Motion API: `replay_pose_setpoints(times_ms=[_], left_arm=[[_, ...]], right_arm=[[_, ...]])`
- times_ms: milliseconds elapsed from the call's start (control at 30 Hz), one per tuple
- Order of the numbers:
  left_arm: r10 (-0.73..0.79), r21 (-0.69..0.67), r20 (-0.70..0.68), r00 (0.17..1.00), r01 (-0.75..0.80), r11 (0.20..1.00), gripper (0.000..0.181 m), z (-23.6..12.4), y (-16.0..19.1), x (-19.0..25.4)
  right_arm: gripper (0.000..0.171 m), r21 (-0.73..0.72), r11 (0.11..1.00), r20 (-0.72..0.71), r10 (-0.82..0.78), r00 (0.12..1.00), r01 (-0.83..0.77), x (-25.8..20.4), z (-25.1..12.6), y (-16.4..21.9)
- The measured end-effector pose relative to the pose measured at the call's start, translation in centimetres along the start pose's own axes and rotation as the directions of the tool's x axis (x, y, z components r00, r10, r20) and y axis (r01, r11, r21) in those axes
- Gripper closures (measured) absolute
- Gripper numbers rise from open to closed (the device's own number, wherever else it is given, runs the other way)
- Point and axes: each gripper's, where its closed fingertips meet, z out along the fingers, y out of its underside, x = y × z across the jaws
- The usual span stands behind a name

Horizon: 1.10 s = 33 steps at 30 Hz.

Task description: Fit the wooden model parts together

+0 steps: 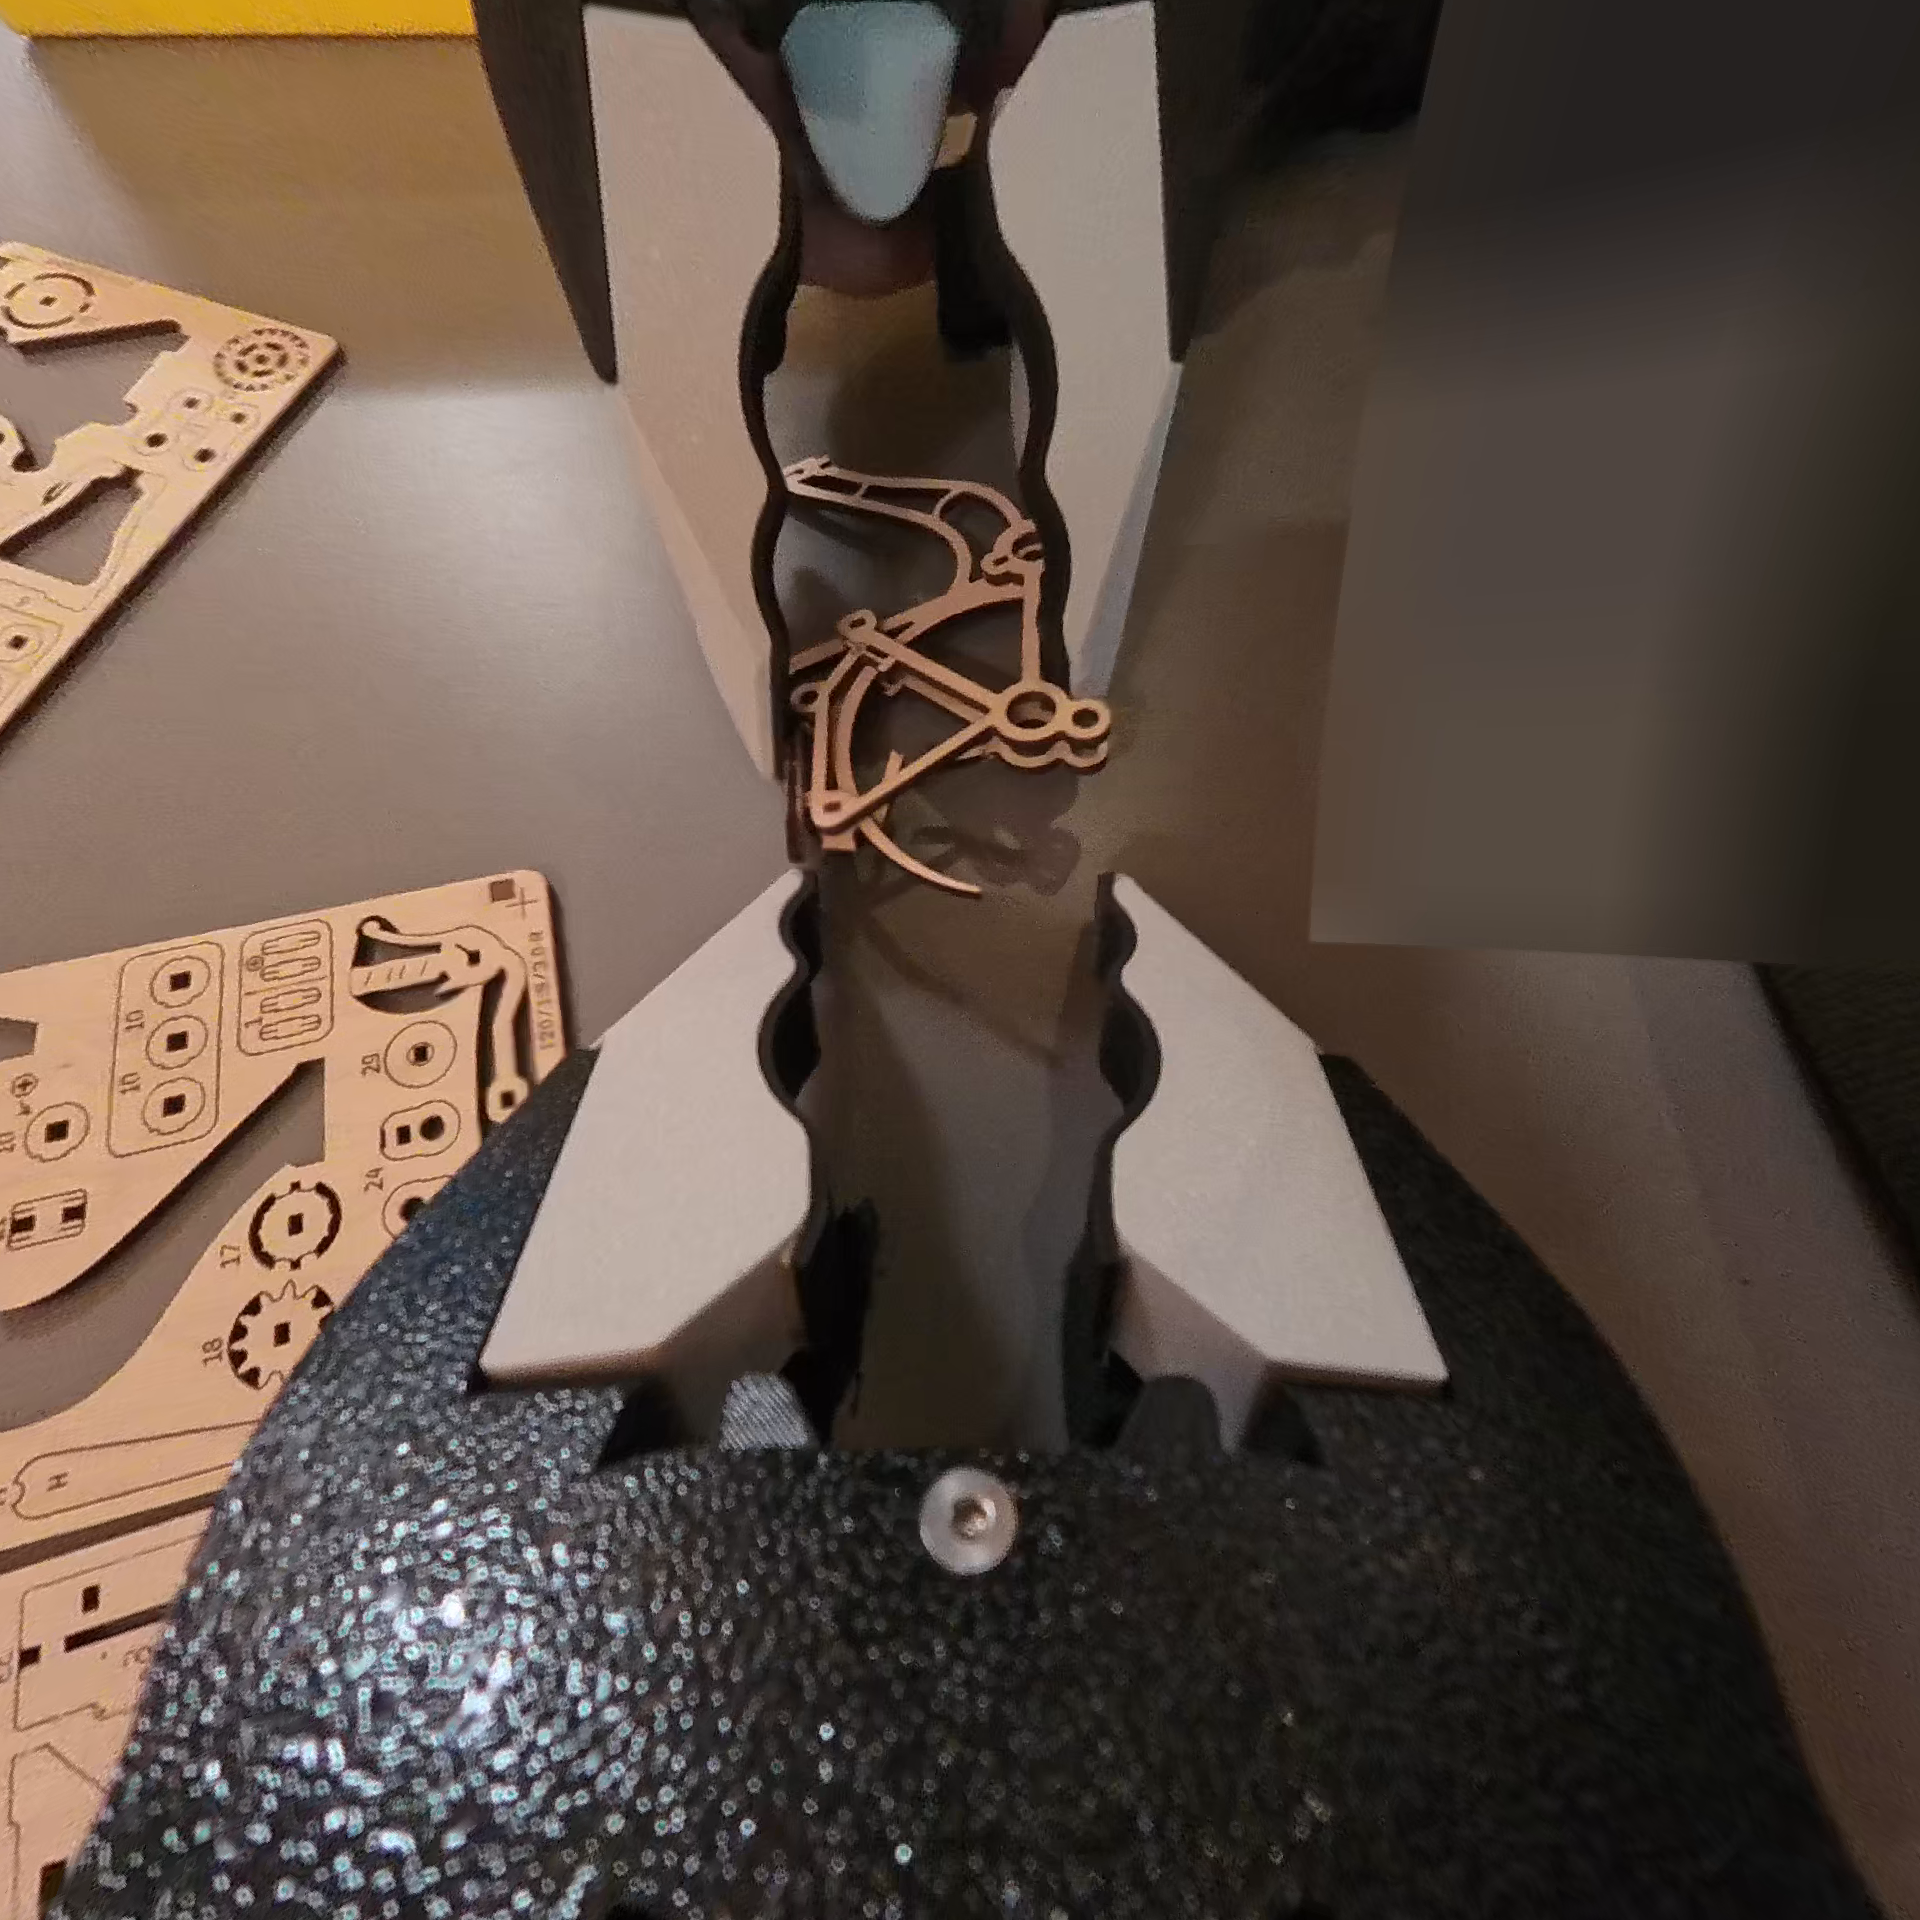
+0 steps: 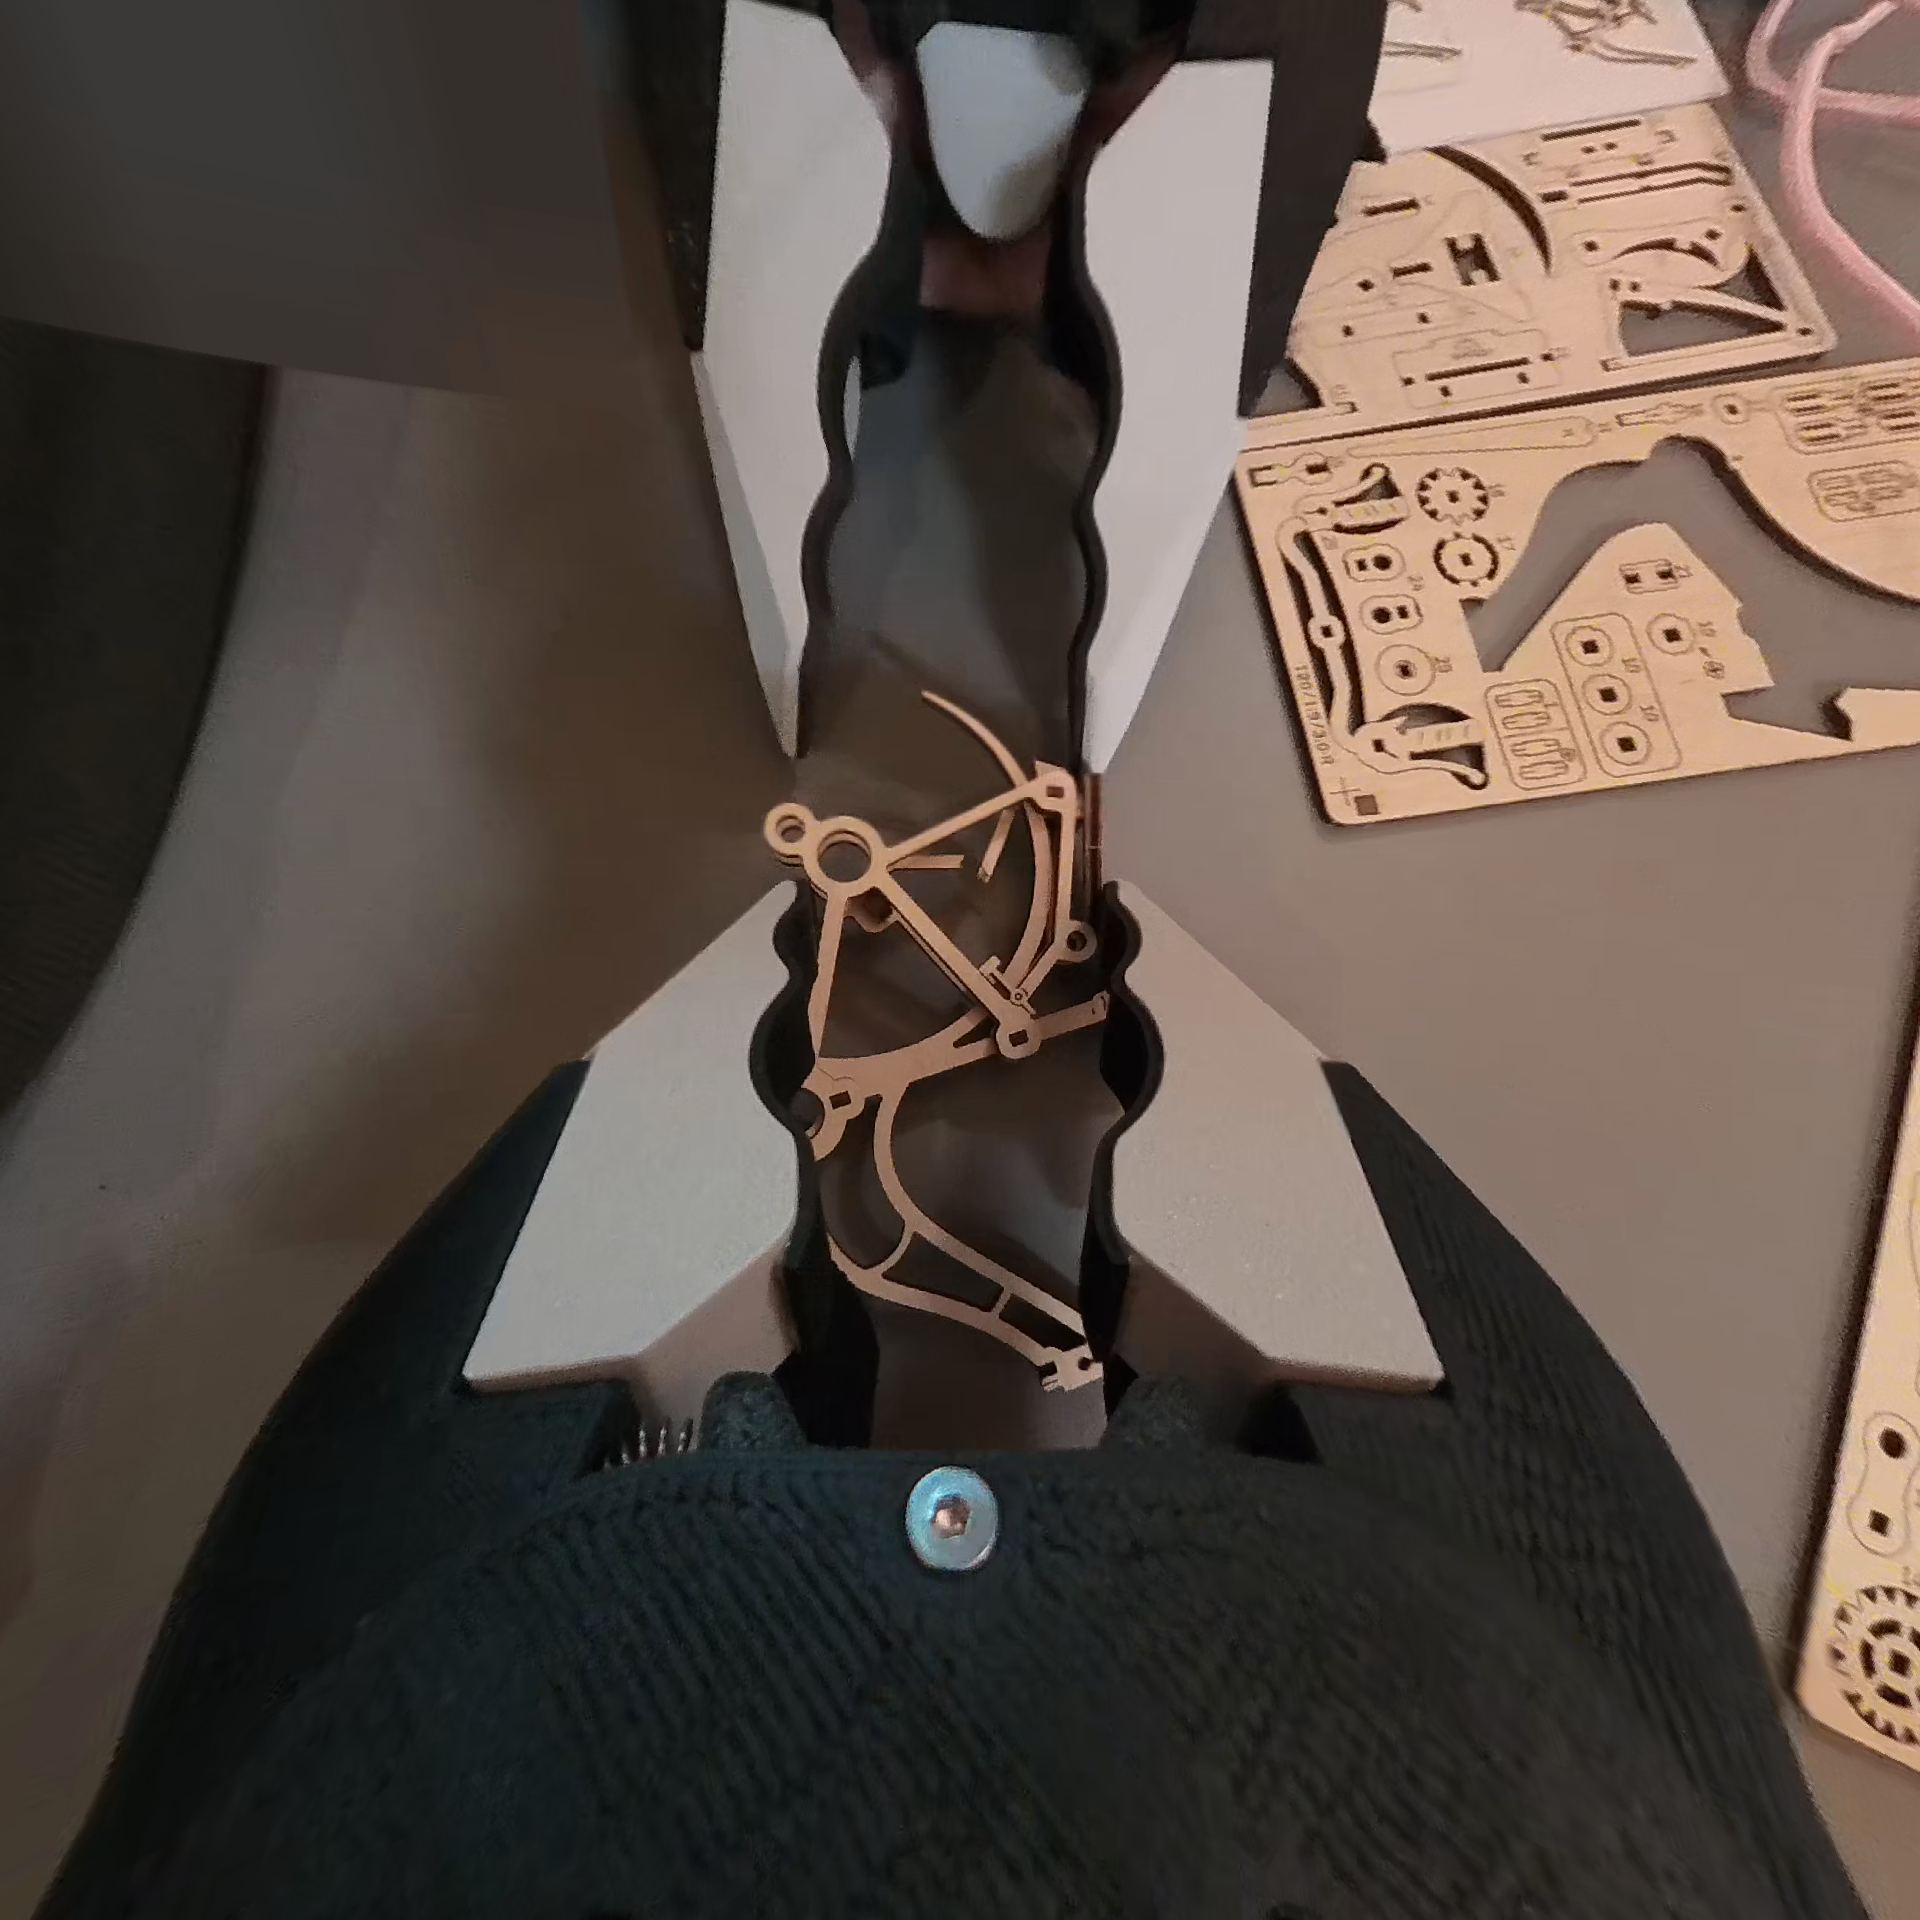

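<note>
- On the counter (image 1: 416, 675), far left in the left wrist view, two laser-cut wooden sheets lie flat. The far sheet (image 1: 156, 416) and the near sheet (image 1: 208, 1091) are apart, and both have gaps where pieces are out.
- A yellow edge (image 1: 239, 16) shows at the top left corner.
- At centre, the left tool (image 1: 951, 904) points forward with its wavy-edged fingers spread. Nothing is pinned between them.
- Facing it tip to tip is the right tool (image 1: 935, 748), which carries the frame part (image 1: 940, 675). This is a thin openwork wooden piece with a curved arm, crossed bars and a ringed end.
- The ringed end juts out past the right tool's finger, and a thin curved sliver reaches toward the left tool's tips.
- Seen from the right wrist, the frame part runs lengthwise in the right tool's gap and meets a finger on each side, so the tool is pinching it across its width.
- A small wooden bit sits edge-on between the two tools' tips. I cannot tell what holds it.
- To the right, three more sheets lie flat: an upper sheet (image 2: 1558, 260), a middle sheet (image 2: 1558, 623) and a corner sheet (image 2: 1870, 1455).
- A pink cord (image 2: 1818, 156) loops at the top right.
</note>
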Motion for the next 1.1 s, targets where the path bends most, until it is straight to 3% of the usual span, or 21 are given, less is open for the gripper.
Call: replay_pose_setpoints(times_ms=[333, 533, 700, 867, 1100], left_arm=[[-0.07, 0.099, 0.014, 0.997, 0.069, 0.993, 0.127, -0.9, -1.2, -1.1], [-0.069, 0.109, 0.054, 0.996, 0.063, 0.992, 0.119, -1.0, -1.3, -1.4], [-0.156, 0.227, 0.233, 0.96, 0.102, 0.968, 0.11, -3.0, -1.7, -1.8], [-0.163, 0.402, 0.492, 0.855, -0.057, 0.914, 0.117, -7.5, -2.7, -0.7], [-0.186, 0.421, 0.565, 0.804, -0.087, 0.903, 0.126, -7.8, -3.2, 0.5]], right_arm=[[0.118, -0.027, 0.946, -0.247, -0.319, 0.915, 0.323, 1.3, -0.7, -1.5], [0.118, 0.007, 0.926, -0.389, -0.345, 0.854, 0.377, 2.6, -1.3, -2.8], [0.118, 0.124, 0.905, -0.509, -0.295, 0.809, 0.408, 3.7, -2.1, -5.3], [0.118, 0.246, 0.842, -0.565, -0.278, 0.777, 0.48, 3.3, -2.0, -8.5], [0.118, 0.328, 0.744, -0.557, -0.344, 0.756, 0.581, 1.4, -0.2, -11.1]])
